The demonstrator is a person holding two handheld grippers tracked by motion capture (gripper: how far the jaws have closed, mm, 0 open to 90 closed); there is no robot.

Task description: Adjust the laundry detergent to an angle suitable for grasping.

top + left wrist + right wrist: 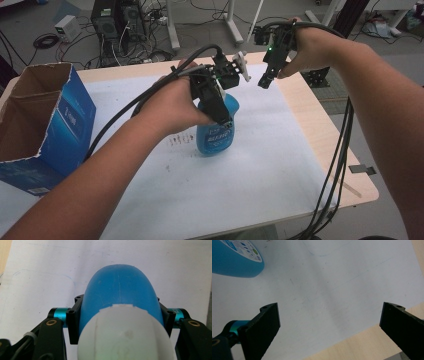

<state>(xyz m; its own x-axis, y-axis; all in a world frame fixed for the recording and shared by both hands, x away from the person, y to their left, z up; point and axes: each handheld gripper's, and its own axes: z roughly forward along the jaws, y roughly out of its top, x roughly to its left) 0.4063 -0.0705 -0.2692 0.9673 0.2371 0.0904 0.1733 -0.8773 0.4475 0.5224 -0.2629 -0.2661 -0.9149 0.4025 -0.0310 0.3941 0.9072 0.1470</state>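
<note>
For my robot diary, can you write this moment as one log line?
left gripper: shut on spray bottle | right gripper: open, holding nothing | box: open

Spray bottle [216, 135] half covered from above by the left gripper [220, 107] and hand [172, 107]; label print too small to read. In the left gripper view, lower body hidden behind its own white cap [125, 335], blurred and cut by the bottom edge. In the right gripper view, just a corner of the bottle, cropped top left. Cardboard box [42, 125] clipped at the left edge.
</note>
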